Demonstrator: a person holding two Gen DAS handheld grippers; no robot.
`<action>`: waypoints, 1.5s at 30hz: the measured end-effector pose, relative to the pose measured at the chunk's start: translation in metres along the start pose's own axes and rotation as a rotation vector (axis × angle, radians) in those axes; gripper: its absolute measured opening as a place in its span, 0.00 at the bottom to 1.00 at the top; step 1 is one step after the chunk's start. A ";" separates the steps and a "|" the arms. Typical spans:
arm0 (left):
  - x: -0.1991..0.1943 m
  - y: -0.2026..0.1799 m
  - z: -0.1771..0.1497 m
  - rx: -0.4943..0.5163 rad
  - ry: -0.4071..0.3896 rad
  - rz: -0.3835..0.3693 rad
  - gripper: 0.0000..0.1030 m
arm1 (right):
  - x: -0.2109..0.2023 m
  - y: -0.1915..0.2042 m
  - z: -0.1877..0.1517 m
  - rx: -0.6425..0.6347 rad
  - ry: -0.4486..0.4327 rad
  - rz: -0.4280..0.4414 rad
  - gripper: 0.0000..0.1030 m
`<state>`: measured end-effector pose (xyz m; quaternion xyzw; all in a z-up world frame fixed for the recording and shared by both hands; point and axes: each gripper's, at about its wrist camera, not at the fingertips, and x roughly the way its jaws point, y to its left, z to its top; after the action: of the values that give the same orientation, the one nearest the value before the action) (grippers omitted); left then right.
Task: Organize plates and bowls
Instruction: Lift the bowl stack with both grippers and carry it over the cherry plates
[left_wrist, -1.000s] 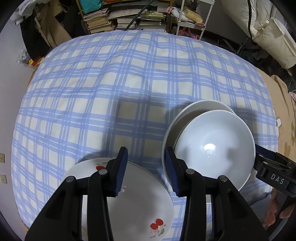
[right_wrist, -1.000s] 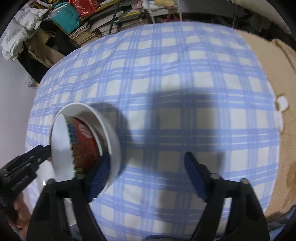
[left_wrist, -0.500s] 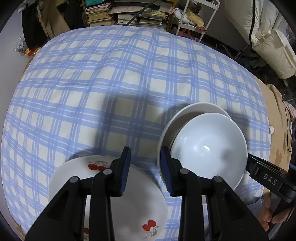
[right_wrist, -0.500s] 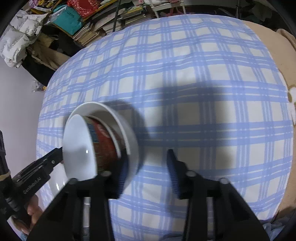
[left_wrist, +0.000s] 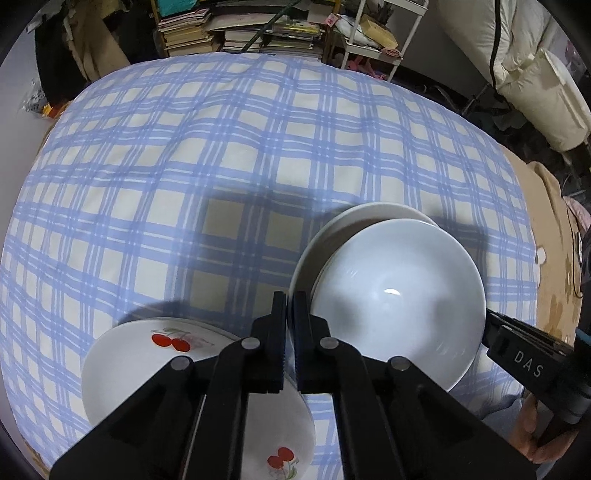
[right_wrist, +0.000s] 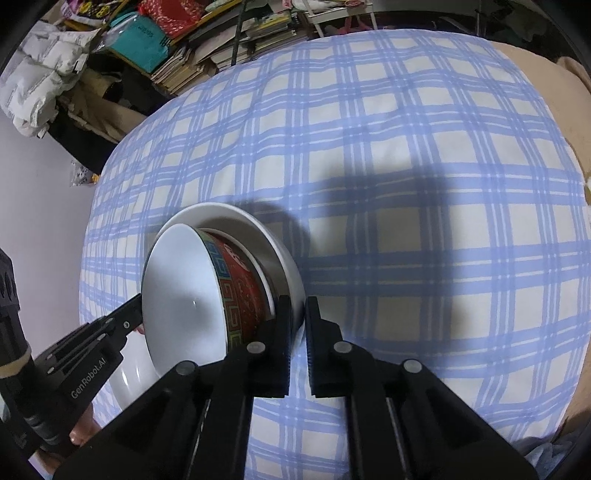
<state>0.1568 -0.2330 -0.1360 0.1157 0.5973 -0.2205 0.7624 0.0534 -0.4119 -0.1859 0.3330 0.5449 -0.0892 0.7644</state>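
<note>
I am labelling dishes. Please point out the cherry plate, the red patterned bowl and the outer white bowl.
cherry plate (left_wrist: 122, 365), left wrist view, bare white face.
red patterned bowl (right_wrist: 242, 291), right wrist view, red outer wall.
outer white bowl (right_wrist: 229, 214), right wrist view, far rim.

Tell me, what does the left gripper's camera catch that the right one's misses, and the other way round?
Only the left wrist view shows the white cherry-printed plate beneath the left gripper, and the white metal shelf cart behind.

Only the right wrist view shows the red patterned outside of the white-lined bowl, plus a white puffer jacket.

Both show that bowl nested in a larger white bowl on the blue-and-white checked cloth, with stacked books beyond it.
</note>
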 end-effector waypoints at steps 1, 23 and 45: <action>0.000 0.000 0.001 -0.011 0.001 0.004 0.02 | 0.000 0.000 0.000 0.001 -0.003 0.000 0.10; 0.001 -0.009 0.002 0.004 0.026 0.083 0.02 | -0.003 -0.001 -0.004 0.032 -0.031 -0.015 0.10; -0.004 0.005 0.005 -0.016 0.029 0.011 0.01 | -0.011 0.013 -0.006 0.023 -0.063 -0.047 0.10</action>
<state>0.1629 -0.2299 -0.1312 0.1161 0.6093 -0.2096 0.7559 0.0508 -0.4014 -0.1715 0.3260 0.5272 -0.1237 0.7749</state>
